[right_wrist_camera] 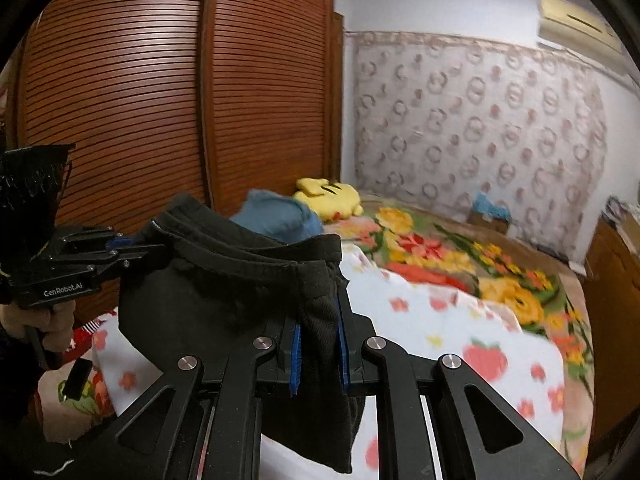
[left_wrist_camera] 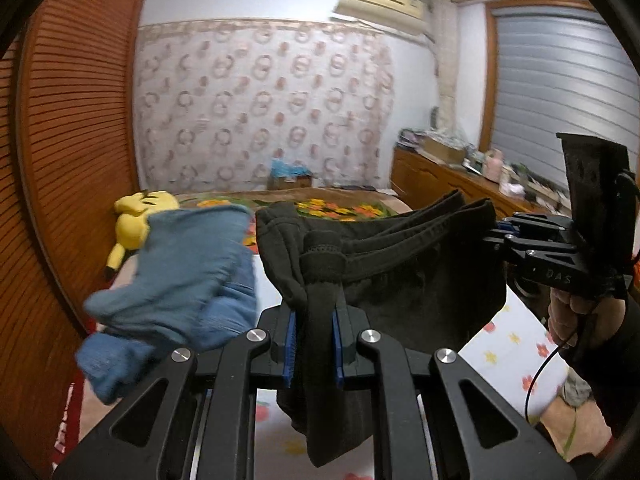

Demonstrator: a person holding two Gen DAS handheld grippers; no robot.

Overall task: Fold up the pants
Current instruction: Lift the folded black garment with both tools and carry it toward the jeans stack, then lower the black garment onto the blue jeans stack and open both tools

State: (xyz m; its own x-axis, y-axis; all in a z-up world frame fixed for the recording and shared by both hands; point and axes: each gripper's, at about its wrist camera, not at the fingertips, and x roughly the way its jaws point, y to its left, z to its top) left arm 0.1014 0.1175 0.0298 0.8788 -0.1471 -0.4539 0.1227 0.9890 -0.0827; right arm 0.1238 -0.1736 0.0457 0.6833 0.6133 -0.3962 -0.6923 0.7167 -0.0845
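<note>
Black pants (left_wrist_camera: pixel 404 272) hang in the air above the bed, stretched by the waistband between both grippers. My left gripper (left_wrist_camera: pixel 314 344) is shut on one end of the waistband, cloth bunched between its blue pads. My right gripper (right_wrist_camera: pixel 320 352) is shut on the other end of the pants (right_wrist_camera: pixel 224 288). Each gripper shows in the other's view: the right gripper (left_wrist_camera: pixel 500 232) at the right, the left gripper (right_wrist_camera: pixel 120 246) at the left. The lower legs hang out of sight below.
A blue garment (left_wrist_camera: pixel 180 280) lies bunched on the bed next to a yellow plush toy (left_wrist_camera: pixel 138 216). The bed has a white flowered sheet (right_wrist_camera: pixel 440 332) and a bright floral blanket (right_wrist_camera: pixel 460 256). A slatted wooden wardrobe (right_wrist_camera: pixel 160 100) stands left, a cluttered dresser (left_wrist_camera: pixel 448 176) right.
</note>
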